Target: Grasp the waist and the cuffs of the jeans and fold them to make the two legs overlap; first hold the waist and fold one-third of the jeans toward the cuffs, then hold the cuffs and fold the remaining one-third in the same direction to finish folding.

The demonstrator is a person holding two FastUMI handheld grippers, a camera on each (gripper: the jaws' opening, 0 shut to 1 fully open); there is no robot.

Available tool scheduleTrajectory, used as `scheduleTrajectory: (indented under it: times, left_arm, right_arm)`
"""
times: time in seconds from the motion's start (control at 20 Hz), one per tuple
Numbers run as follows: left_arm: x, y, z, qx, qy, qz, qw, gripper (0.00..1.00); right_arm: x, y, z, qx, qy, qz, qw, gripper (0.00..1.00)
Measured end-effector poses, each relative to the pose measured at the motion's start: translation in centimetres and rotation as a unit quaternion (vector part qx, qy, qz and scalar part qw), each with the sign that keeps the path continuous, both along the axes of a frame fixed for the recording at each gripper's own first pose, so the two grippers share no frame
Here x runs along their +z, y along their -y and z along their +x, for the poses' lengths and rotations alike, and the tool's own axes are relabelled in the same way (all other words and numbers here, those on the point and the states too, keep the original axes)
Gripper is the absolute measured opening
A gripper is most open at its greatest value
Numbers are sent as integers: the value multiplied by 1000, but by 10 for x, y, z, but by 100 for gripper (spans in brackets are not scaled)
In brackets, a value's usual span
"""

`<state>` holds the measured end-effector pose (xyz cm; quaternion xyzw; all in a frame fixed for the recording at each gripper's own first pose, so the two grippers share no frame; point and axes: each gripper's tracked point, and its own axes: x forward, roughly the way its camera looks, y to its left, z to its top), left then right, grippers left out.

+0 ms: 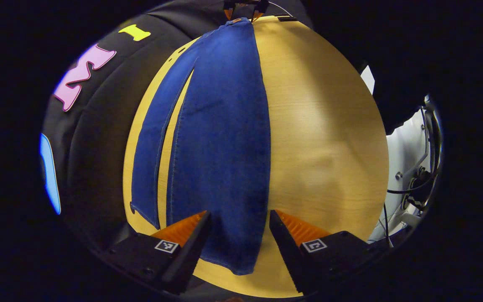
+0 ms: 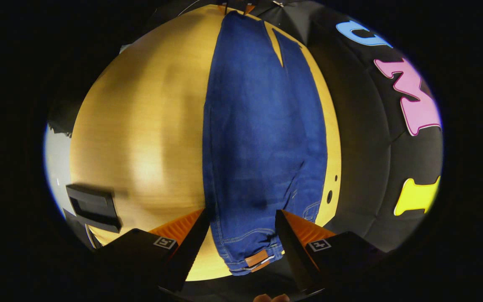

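Jeans (image 1: 220, 138) lie flat along wooden table (image 1: 325, 138), running from bottom centre to top centre of left gripper view; one leg mostly over other, second leg peeking out at left

Left gripper (image 1: 240, 228) at cuff end, fingers spread, cuff lying between them, not pinched

Right gripper view: right gripper (image 2: 242, 233) at waist end (image 2: 250, 251), fingers spread either side of waistband, no grip seen

Black box (image 2: 92, 205) at lower left on table

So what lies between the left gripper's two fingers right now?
In the left gripper view, the cuff end of the jeans lies between the open left gripper's fingers on the wooden table; neither finger visibly presses it.
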<state>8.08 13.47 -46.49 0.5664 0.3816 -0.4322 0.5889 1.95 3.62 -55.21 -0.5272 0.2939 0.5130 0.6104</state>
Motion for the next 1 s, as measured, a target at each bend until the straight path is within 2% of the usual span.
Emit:
scheduleTrajectory:
  times: [0.15,0.2,0.35,0.45,0.5,0.55,0.6,0.65,0.7,0.75,0.8,0.9,1.0]
  left_arm:
    - [-3,-1,10,13,2,-9,1000,92]
    - [-4,-1,12,16,0,-13,1000,92]
    - [-4,2,18,15,5,-11,1000,92]
    - [-7,4,26,12,10,4,1000,91]
    - [-12,5,24,11,-10,18,1000,91]
    - [-16,7,20,17,-36,28,999,88]
    - [-18,11,15,28,-52,26,998,65]
    - [-20,13,10,46,-65,26,997,54]
    - [-21,11,9,63,-65,19,996,29]
    - [-20,7,10,85,-66,15,994,16]
    - [-21,10,12,106,-68,4,992,10]
    - [-17,15,12,173,-97,-17,980,6]
    - [-8,19,19,216,-125,-38,968,6]
  right_arm:
    - [-5,5,1,30,19,-9,999,97]
    - [-6,4,4,32,25,-10,999,94]
    - [-7,-7,14,42,45,-11,998,94]
    - [-15,-6,15,19,33,-23,999,91]
    - [-19,-5,13,-5,19,-29,999,82]
    - [-21,-4,8,-16,5,-33,999,77]
    - [-26,-2,1,-33,-15,-43,998,66]
    - [-26,0,-2,-46,-22,-46,998,46]
    - [-25,0,-3,-61,-28,-48,997,25]
    - [-26,-1,-1,-83,-33,-48,995,19]
    - [-25,-1,-4,-107,-51,-44,992,10]
    - [-20,-1,-5,-181,-109,-22,977,10]
    - [-7,-1,4,-259,-156,7,953,10]
